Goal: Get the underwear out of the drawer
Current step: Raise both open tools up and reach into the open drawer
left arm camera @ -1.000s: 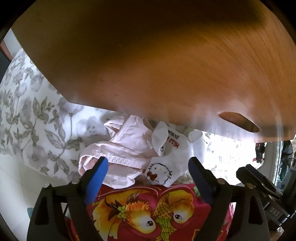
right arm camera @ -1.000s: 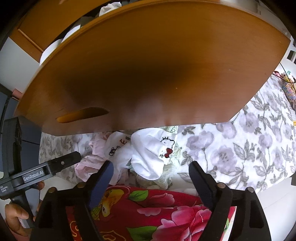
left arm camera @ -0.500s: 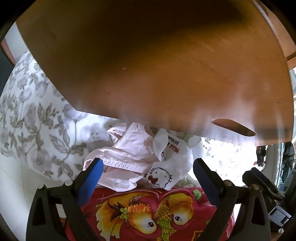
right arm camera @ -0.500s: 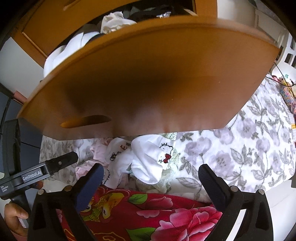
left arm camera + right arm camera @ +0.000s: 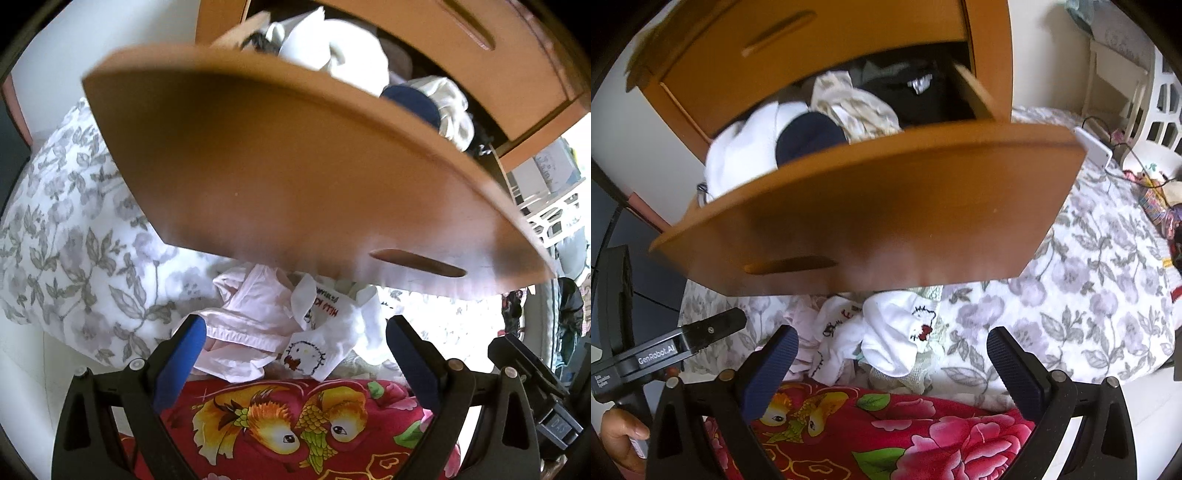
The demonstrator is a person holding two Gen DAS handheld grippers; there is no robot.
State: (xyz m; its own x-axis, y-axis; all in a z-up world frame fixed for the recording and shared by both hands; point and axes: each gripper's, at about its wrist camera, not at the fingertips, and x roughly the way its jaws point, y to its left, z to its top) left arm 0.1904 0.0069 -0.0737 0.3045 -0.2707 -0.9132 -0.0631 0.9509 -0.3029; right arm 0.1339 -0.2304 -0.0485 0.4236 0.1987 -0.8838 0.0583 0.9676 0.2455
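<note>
Risk: we hold both hand-held grippers, left point(image 5: 293, 349) and right point(image 5: 892, 356), wide and empty below the open brown wooden drawer point(image 5: 886, 206); packed white and navy underwear point(image 5: 783, 146) could snag or spill.

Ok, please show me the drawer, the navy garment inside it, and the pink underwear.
drawer point(image 5: 886, 206), right wrist view, front panel.
navy garment point(image 5: 809, 136), right wrist view, rounded top.
pink underwear point(image 5: 255, 314), left wrist view, middle of fabric.

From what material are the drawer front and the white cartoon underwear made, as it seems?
Drawer front: wood or wood veneer, smooth with a satin sheen; faint grain shows. White cartoon underwear: soft knit fabric, probably cotton; matte, crumpled, with a printed or stitched figure.
</note>
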